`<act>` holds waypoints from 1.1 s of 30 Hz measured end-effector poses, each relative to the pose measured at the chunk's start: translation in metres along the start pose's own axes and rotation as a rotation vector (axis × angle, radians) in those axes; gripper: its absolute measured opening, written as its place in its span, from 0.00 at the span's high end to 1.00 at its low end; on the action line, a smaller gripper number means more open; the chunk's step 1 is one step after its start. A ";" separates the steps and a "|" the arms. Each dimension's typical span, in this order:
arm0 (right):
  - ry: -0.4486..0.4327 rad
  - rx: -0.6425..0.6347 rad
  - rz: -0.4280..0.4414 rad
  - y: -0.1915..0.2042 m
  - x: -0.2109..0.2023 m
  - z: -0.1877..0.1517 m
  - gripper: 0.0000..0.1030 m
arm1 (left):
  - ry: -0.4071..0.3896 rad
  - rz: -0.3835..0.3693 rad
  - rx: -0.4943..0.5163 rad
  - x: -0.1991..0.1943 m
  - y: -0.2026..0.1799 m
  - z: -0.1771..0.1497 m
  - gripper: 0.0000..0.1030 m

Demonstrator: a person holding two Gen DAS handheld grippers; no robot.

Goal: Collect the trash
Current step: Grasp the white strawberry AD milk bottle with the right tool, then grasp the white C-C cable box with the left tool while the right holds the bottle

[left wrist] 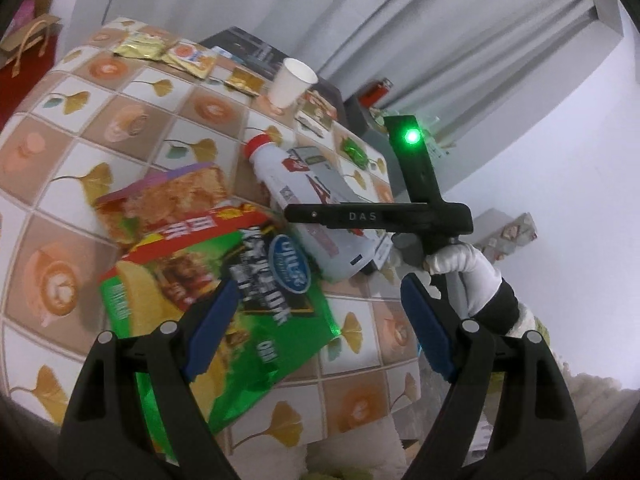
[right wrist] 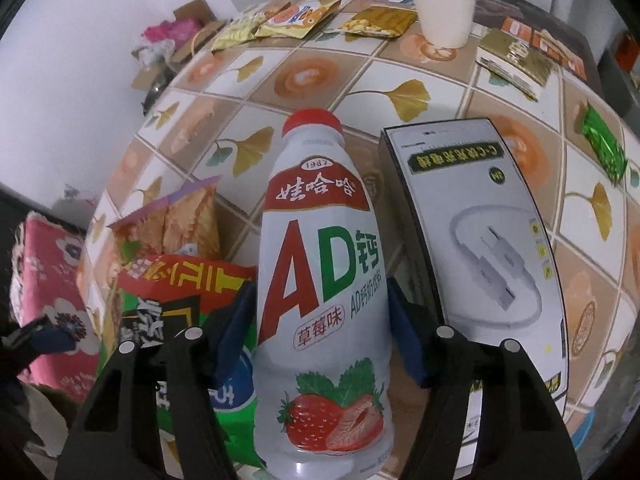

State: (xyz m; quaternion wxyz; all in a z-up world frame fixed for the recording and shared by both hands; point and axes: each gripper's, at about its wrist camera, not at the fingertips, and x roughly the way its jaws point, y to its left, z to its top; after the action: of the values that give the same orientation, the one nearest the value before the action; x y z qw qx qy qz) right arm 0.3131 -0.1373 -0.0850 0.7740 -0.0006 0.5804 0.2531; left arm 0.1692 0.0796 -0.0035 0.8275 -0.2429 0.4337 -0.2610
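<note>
Tiled table [right wrist: 400, 60]: right claw [right wrist: 320, 332] seemingly clamps "AD" bottle [right wrist: 324, 280]; left claw [left wrist: 320, 320] apart

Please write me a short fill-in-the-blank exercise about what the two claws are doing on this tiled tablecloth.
1. The right claw brackets the white plastic milk bottle, whose cap is ____.
2. Right of the bottle lies a white cable box with ____ sides.
3. The left claw is open above the ____ snack bag.
4. The white paper cup stands ____.

Missing: red; black; green; upright
</note>
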 end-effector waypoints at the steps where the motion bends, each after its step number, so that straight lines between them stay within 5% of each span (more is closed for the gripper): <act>1: -0.011 0.006 0.015 -0.002 -0.006 -0.003 0.39 | 0.004 -0.005 0.002 0.003 -0.002 0.002 0.24; 8: -0.132 0.056 0.110 -0.025 -0.069 -0.023 0.40 | 0.040 -0.038 -0.013 0.031 -0.014 0.018 0.24; 15: -0.251 0.145 -0.045 -0.104 -0.126 -0.020 0.40 | 0.085 -0.026 -0.021 0.076 -0.033 0.033 0.24; 18: -0.226 0.184 -0.105 -0.141 -0.115 -0.015 0.40 | 0.104 0.001 -0.009 0.098 -0.042 0.039 0.24; 23: -0.154 0.203 -0.088 -0.165 -0.075 -0.020 0.40 | 0.134 0.060 -0.009 0.132 -0.049 0.048 0.24; 33: -0.162 0.216 0.113 -0.138 -0.058 -0.066 0.39 | 0.211 0.249 0.030 0.194 -0.055 0.069 0.24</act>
State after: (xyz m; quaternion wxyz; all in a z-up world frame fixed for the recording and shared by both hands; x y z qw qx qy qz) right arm 0.2963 -0.3000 -0.0948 0.7983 0.1358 0.5391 0.2316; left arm 0.3098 -0.0741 -0.0490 0.8069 -0.1459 0.5410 -0.1870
